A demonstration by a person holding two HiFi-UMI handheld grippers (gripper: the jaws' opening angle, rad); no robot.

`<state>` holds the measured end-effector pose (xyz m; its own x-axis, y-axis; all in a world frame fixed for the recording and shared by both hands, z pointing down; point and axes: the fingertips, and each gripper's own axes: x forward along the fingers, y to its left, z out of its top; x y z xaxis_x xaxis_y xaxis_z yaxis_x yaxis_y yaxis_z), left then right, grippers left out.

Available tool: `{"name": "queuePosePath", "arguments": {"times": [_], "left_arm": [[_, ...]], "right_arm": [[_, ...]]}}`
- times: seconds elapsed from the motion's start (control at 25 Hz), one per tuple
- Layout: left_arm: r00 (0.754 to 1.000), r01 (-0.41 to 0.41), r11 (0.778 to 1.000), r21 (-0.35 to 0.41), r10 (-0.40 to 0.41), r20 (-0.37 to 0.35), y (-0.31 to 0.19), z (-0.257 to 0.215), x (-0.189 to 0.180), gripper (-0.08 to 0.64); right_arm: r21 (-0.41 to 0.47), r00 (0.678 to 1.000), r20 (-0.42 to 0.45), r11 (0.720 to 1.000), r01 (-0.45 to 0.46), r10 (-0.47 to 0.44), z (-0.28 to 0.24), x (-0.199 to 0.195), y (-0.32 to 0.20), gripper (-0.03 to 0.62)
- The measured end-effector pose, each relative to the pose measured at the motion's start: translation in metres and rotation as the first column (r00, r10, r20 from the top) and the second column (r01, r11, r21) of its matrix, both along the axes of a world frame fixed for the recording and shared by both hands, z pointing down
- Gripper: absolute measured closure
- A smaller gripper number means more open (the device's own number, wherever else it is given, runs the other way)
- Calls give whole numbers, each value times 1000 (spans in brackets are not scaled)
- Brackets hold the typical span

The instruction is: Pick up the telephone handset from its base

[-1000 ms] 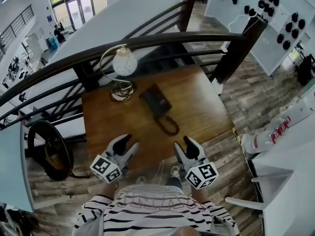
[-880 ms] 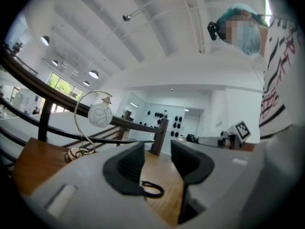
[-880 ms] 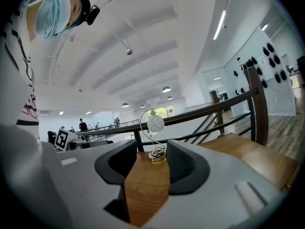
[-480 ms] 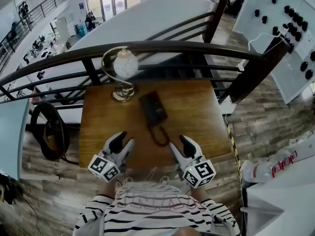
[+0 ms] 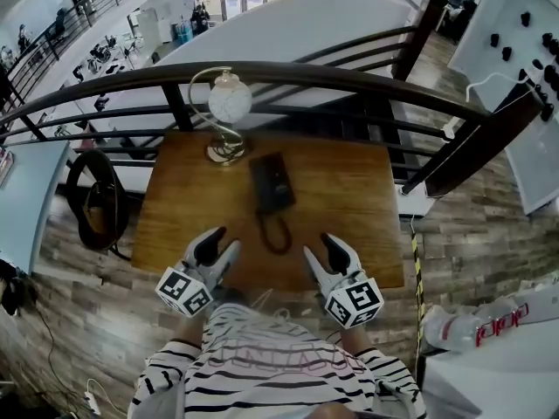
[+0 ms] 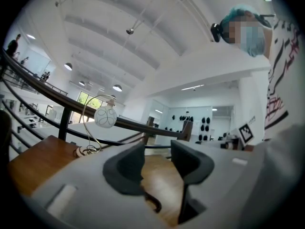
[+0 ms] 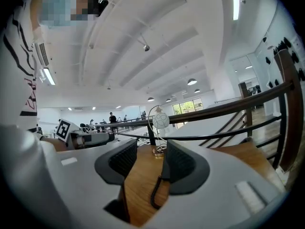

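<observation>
A black telephone [image 5: 272, 182] lies near the middle of the wooden table [image 5: 349, 199], its handset resting on the base and its coiled cord [image 5: 274, 231] looping toward the near edge. My left gripper [image 5: 219, 243] hovers open over the table's near edge, left of the cord. My right gripper [image 5: 323, 246] is open too, to the cord's right. Nothing sits between either pair of jaws. The cord [image 7: 156, 192] shows between the right gripper's [image 7: 146, 163] jaws in the right gripper view, and a bit of cord [image 6: 153, 202] shows below the left gripper [image 6: 157, 163] in the left gripper view.
A curved desk lamp with a round white globe [image 5: 229, 98] stands at the table's far left. A dark railing [image 5: 349, 78] runs behind the table. A round black object [image 5: 92, 206] leans on the floor to the left. A white bench [image 5: 489, 321] is at the right.
The view has swung so the table and telephone sit more squarely ahead. Both grippers have shifted sideways with it, still apart and open, near the table's front edge.
</observation>
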<state>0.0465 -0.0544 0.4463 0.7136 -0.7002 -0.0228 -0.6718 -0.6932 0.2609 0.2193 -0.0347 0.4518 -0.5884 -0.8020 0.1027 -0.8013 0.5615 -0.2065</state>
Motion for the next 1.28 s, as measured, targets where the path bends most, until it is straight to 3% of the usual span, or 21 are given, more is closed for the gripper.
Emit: {"name": "queuePosePath", "arguments": {"times": [0.32, 0.48, 0.76, 1.12, 1.28], "left_arm": [[1000, -13, 1000, -23, 12, -27, -45, 5, 0, 387], [998, -17, 998, -68, 13, -53, -81, 9, -10, 387], [993, -100, 983, -157, 89, -78, -144, 40, -13, 355], [989, -131, 941, -312, 101, -110, -217, 111, -21, 339], [987, -149, 914, -378, 113, -117, -242, 141, -18, 331]], "right_arm": [[9, 998, -69, 1000, -7, 8, 7, -4, -40, 411], [16, 992, -114, 999, -46, 47, 10, -10, -70, 411], [27, 969, -243, 999, -41, 47, 32, -27, -127, 400], [-87, 908, -418, 996, -22, -16, 101, -47, -188, 394], [-112, 835, -547, 994, 7, -67, 133, -56, -213, 376]]}}
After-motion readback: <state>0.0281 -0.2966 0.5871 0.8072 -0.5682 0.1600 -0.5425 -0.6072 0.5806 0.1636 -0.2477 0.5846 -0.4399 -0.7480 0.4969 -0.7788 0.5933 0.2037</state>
